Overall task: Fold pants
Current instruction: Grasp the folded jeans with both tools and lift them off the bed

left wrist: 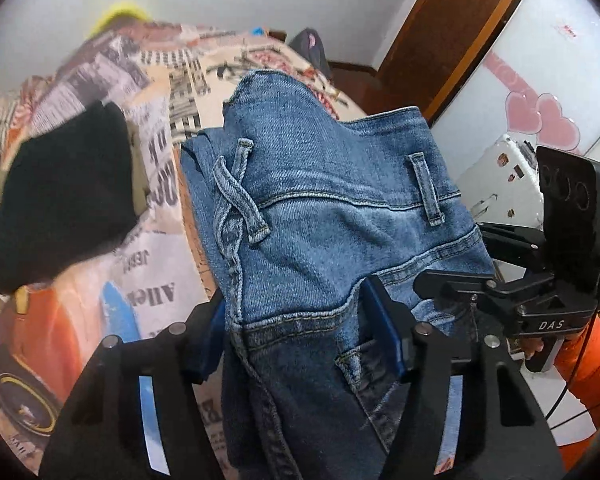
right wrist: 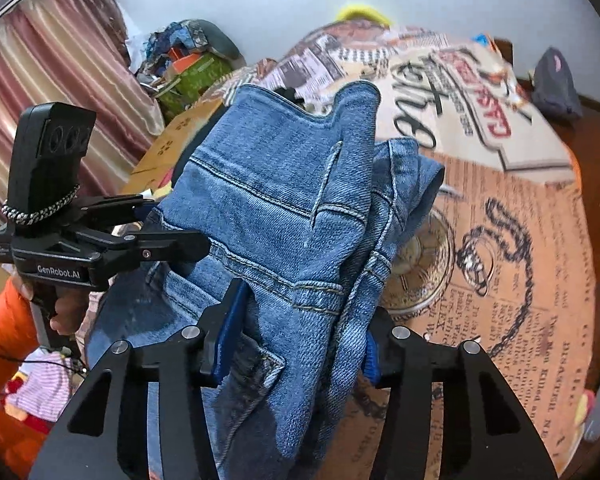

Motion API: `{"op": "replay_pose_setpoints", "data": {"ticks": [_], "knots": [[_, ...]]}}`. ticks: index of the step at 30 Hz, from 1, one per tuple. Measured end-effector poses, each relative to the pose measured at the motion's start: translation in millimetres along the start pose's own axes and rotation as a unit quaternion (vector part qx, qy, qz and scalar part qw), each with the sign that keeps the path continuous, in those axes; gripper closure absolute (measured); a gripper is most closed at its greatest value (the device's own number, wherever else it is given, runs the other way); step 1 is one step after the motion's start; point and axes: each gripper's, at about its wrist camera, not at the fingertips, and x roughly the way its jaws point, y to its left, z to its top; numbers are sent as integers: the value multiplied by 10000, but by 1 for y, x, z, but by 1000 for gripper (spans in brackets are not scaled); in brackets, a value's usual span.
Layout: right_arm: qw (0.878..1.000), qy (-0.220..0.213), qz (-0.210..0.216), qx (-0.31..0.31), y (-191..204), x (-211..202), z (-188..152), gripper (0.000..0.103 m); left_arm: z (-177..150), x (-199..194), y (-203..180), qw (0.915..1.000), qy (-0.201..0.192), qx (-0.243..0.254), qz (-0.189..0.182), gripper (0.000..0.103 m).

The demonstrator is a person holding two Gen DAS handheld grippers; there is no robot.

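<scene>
The blue denim pants [left wrist: 332, 220] are bunched into a thick folded bundle, waistband and belt loops up, lifted above the bed. In the left wrist view my left gripper [left wrist: 300, 332] is shut on the bundle, blue pads [left wrist: 384, 332] pressing into the denim near a back pocket. My right gripper [left wrist: 456, 256] clamps the same bundle from the right side. In the right wrist view the pants [right wrist: 268, 184] fill the centre, with my right gripper [right wrist: 300, 344] shut on them. My left gripper [right wrist: 180, 224] grips their left edge, held by a hand in an orange sleeve [right wrist: 4, 340].
A bed with a newspaper-print cover [right wrist: 500, 220] lies below. A folded black garment [left wrist: 64, 200] rests on it at the left. A white suitcase [left wrist: 496, 176] and a heart-decorated door [left wrist: 540, 112] stand to the right. A curtain [right wrist: 60, 80], a cardboard box [right wrist: 172, 144] and a dark cap [right wrist: 556, 84] lie around the bed.
</scene>
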Motion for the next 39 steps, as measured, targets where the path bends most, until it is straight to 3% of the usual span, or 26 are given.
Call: {"op": "replay_pose_setpoints", "data": {"ticks": [8, 12, 23, 32, 39], "knots": [[9984, -450, -43, -332, 37, -20, 21, 64, -6, -62, 2, 9976, -643, 54, 234, 44], [9965, -648, -88, -516, 56, -22, 35, 77, -9, -91, 12, 9951, -920, 0, 365, 45], [9882, -1051, 94, -1113, 112, -2, 81, 77, -5, -167, 64, 9807, -1717, -245, 907, 46], [9832, -1180, 132, -1385, 148, 33, 127, 77, 15, -190, 122, 9727, -1980, -407, 1142, 46], [9839, -1215, 76, -1312, 150, 66, 159, 77, 46, -178, 168, 9724, -1975, -452, 1154, 46]]}}
